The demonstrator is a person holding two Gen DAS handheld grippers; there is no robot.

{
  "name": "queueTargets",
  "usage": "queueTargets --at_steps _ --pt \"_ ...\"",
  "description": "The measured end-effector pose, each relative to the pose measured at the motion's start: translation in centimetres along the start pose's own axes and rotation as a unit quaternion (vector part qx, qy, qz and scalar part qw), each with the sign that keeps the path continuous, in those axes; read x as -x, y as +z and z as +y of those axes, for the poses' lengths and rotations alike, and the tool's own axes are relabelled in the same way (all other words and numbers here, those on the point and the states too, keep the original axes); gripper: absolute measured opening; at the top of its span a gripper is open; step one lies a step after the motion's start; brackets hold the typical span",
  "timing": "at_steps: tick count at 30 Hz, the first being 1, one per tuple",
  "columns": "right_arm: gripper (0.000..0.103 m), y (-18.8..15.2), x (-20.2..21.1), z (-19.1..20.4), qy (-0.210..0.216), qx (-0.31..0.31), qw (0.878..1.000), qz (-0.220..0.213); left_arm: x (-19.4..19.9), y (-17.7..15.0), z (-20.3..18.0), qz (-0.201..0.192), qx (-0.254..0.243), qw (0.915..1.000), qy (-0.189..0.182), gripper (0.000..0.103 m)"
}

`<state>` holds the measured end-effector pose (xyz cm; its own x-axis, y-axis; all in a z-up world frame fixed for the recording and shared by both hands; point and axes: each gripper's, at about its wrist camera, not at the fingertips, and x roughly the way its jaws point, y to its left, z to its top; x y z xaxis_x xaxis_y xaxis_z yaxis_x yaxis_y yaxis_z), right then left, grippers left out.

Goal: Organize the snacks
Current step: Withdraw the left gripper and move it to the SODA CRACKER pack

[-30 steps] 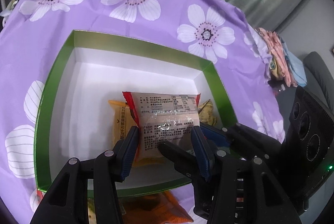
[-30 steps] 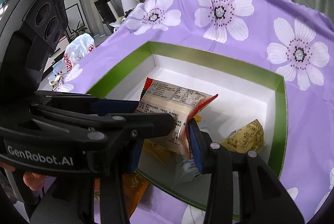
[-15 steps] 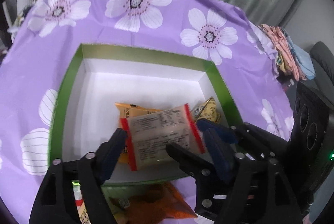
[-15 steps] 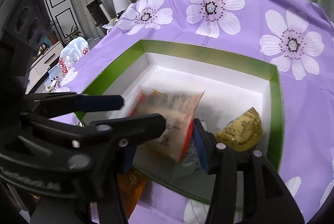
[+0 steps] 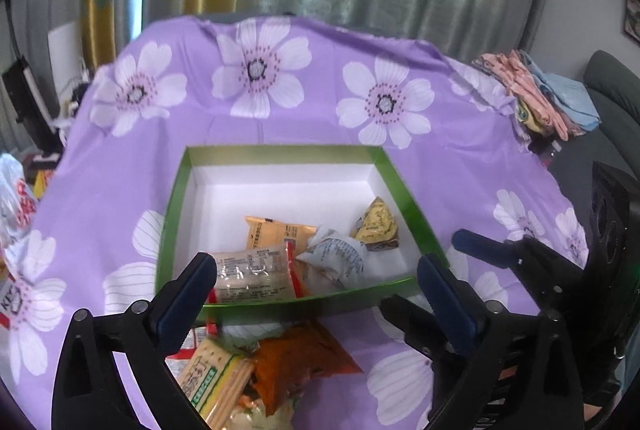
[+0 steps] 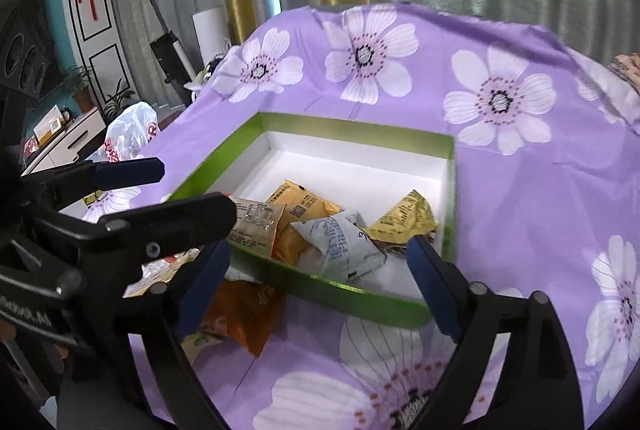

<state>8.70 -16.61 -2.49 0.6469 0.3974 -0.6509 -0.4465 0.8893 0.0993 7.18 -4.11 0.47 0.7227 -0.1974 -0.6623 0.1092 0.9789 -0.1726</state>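
A green box with a white inside (image 5: pixel 412 205) (image 6: pixel 450 189) sits on the purple flowered cloth. In it lie a clear red-edged packet (image 5: pixel 252 276) (image 6: pixel 256 222), an orange packet (image 5: pixel 280 232) (image 6: pixel 304 207), a white packet (image 5: pixel 336 258) (image 6: pixel 340 242) and a yellow packet (image 5: pixel 376 222) (image 6: pixel 408 218). My left gripper (image 5: pixel 316 282) is open and empty above the box's near edge. My right gripper (image 6: pixel 316 266) is open and empty, close beside it. Loose snacks lie in front of the box: an orange bag (image 5: pixel 300 358) (image 6: pixel 240 314) and a green-labelled cracker pack (image 5: pixel 216 382).
Folded cloths (image 5: pixel 536 97) lie at the table's far right edge. A white plastic bag (image 6: pixel 128 135) sits off the left edge. Curtains hang behind the table. A dark chair (image 5: pixel 612 97) stands at the right.
My left gripper opened and let the clear red-edged packet drop into the box. Both grippers pulled back and up from the box, and the right one opened wide.
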Motion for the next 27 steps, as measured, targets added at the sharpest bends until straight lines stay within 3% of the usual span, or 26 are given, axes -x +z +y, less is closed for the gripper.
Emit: queueTargets --at_steps 3,11,27 --pt "0.099 -0.5 1.9 0.2 -0.005 -0.005 1.000 -0.010 1.5 -0.2 -0.7 -0.014 -0.006 0.9999 -0.004 0.102" --pt "0.100 -2.1 5.8 1.5 -0.004 -0.003 1.000 -0.029 4.8 -1.4 -1.8 -0.033 -0.014 0.9993 -0.009 0.102" --pt "0.100 -4.4 8.7 3.1 0.010 -0.006 0.999 -0.033 8.4 -3.9 -2.8 -0.056 -0.034 0.9978 0.010 0.102"
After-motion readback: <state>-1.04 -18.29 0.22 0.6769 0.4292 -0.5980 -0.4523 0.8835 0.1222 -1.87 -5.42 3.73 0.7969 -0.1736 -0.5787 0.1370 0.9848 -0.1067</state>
